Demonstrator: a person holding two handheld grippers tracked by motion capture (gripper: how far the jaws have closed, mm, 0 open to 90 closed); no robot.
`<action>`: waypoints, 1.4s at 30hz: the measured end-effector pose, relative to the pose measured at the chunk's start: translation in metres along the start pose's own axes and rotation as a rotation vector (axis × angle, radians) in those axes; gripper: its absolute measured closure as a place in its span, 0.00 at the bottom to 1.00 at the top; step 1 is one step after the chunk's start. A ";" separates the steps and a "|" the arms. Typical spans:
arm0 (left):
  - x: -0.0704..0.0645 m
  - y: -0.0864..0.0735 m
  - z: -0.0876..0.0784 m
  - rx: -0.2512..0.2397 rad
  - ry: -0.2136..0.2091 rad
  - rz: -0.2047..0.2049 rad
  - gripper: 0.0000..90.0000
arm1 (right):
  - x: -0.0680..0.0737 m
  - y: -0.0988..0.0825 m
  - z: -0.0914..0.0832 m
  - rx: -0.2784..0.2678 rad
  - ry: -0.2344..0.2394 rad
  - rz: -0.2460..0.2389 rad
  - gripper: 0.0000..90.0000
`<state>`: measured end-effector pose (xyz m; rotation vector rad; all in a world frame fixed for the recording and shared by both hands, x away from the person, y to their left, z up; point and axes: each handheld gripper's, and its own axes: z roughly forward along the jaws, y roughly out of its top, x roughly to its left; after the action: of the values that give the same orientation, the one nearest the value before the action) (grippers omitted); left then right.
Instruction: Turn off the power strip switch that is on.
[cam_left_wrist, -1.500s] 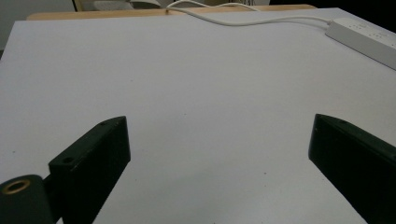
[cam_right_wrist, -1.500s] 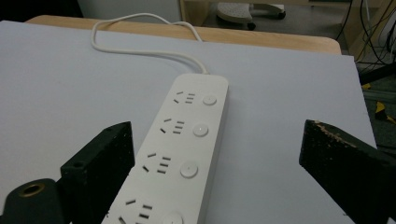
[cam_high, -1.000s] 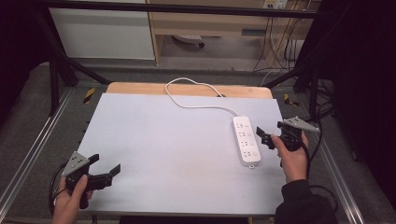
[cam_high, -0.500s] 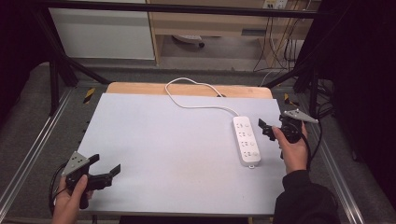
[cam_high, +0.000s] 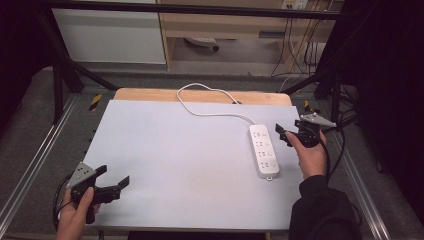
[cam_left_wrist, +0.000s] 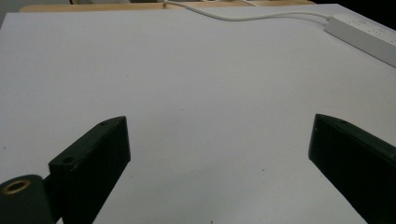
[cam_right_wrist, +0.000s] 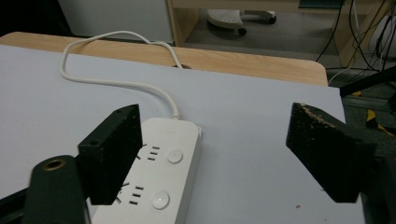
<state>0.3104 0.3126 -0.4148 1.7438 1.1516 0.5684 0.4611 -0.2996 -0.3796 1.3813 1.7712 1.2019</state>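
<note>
**Right gripper lining up on the power strip**

The white power strip (cam_high: 264, 151) lies at the right of the high view, on the grey table mat (cam_high: 190, 160), its long axis running up and down the frame. The right gripper (cam_high: 289, 135) sits just beside the strip's upper end, to its right; its jaws have just been closing a little but stand apart and grip nothing. In the right gripper view the strip (cam_right_wrist: 156, 177) passes under the left jaw while the right jaw hangs over bare mat, so the jaws are not yet centred on it.

To take the strip well, the hand should likely slide towards it until both jaws straddle the narrow width, then lower and close squarely across the body, clear of the round switches.

The white cord (cam_high: 210, 107) loops from the strip's upper end towards the wooden table edge (cam_high: 200, 95); it may drag or tug if the strip is lifted. The left gripper (cam_high: 112, 186), jaws wide and empty, rests at lower left, well apart. Nothing else lies on the mat.
</note>
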 end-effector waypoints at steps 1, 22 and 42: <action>0.000 0.000 0.000 -0.001 0.000 0.000 0.06 | 0.001 0.000 0.001 0.005 0.003 -0.009 0.30; 0.007 0.001 0.004 -0.012 -0.007 0.010 0.06 | 0.009 -0.003 0.009 0.051 0.104 -0.047 0.83; 0.016 0.006 0.045 0.034 -0.005 0.052 0.07 | 0.018 -0.015 0.012 0.099 0.082 -0.030 1.00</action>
<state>0.3549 0.3057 -0.4318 1.8076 1.1209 0.5791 0.4599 -0.2799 -0.3967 1.3737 1.9252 1.1844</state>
